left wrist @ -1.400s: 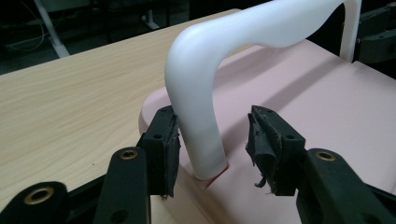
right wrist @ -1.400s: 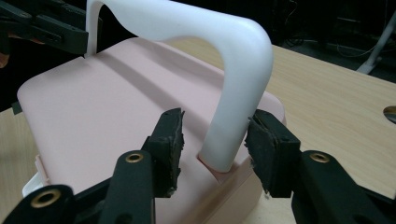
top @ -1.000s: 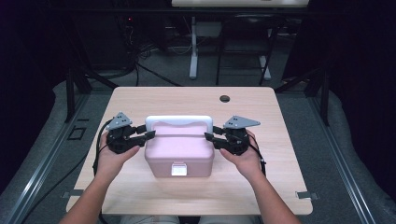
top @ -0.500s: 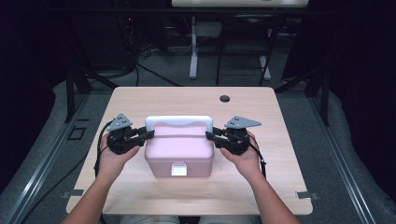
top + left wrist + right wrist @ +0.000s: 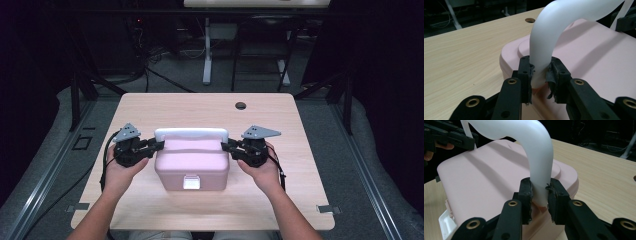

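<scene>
A pink lidded box [image 5: 192, 162] with a white latch [image 5: 191, 183] at its front stands mid-table. Its white arched handle [image 5: 191, 134] stands up across the lid. My left gripper [image 5: 159, 145] meets the handle's left end and my right gripper [image 5: 225, 146] its right end. In the left gripper view the handle [image 5: 544, 45] runs down between the pads of the left gripper [image 5: 539, 75], which press on it just above the lid [image 5: 586, 57]. The right gripper [image 5: 540, 193] pinches the other end of the handle [image 5: 539, 157] the same way. Both pairs of jaws have just been closing on the handle.
The wooden table [image 5: 200, 107] has a round cable hole [image 5: 241, 105] near its far edge. Bare tabletop lies around the box on all sides. Beyond the table stand a white desk leg [image 5: 207, 55] and dark frames on the floor.
Both grippers' jaws have narrowed onto the ends of the white handle. The hands and the box have stayed where they were.
</scene>
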`<state>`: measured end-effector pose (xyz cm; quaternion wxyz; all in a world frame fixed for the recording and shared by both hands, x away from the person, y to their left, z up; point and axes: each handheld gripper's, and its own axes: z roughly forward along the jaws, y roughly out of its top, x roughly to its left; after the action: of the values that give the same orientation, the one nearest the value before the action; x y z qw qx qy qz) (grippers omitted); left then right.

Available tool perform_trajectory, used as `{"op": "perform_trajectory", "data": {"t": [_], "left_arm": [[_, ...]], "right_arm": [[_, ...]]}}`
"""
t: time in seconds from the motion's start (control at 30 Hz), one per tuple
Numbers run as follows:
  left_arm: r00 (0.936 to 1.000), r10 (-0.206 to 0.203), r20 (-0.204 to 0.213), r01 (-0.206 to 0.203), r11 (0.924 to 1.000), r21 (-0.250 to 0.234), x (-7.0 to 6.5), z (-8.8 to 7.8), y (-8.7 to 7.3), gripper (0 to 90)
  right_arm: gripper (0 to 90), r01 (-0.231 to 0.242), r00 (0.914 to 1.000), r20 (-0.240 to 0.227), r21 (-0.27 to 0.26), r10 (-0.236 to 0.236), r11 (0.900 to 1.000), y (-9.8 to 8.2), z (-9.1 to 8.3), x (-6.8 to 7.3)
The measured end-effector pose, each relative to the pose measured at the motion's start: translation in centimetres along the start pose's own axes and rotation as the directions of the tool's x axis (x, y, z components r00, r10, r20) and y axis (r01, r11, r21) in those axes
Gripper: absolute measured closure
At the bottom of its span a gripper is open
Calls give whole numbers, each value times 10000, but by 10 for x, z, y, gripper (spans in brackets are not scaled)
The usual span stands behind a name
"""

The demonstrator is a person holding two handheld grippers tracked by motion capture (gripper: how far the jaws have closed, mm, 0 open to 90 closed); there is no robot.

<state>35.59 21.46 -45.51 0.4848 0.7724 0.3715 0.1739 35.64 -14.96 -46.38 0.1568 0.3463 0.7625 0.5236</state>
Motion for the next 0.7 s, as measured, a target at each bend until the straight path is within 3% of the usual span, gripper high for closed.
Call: {"op": "perform_trajectory", "data": {"t": [0.7], "left_arm": [[9987, 221, 462, -225, 9997, 80, -19, -12, -8, 736]], "right_arm": [[740, 188, 9997, -151, 5, -188, 9998, -11, -22, 12]]}}
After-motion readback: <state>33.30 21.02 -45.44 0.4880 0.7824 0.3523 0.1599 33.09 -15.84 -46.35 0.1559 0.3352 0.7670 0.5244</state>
